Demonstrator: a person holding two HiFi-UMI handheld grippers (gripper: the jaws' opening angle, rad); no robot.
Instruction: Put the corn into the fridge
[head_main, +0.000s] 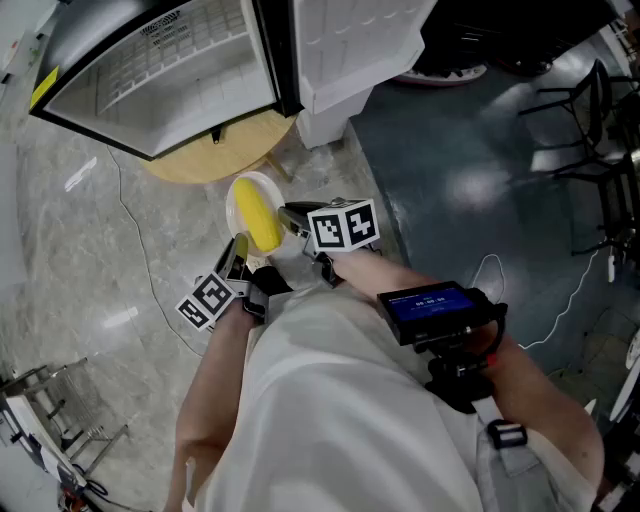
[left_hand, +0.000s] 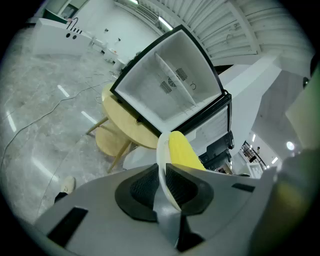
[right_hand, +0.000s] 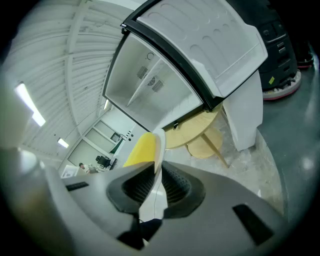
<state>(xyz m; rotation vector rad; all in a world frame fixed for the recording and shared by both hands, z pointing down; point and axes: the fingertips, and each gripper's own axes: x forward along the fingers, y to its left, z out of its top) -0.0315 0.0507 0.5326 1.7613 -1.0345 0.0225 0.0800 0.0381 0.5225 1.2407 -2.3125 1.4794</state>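
Clamping one plate (head_main: 233, 212), left gripper (left_hand: 164, 181) and right gripper (right_hand: 155, 186) bear corn (head_main: 262, 220), whole only in head view.

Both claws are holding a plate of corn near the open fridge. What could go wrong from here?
The corn lies loose on the plate, so a tilt might roll it off. The left gripper and right gripper each pinch only the plate's thin rim; if one slips, the plate may drop. The plate could also bump the fridge frame going in.
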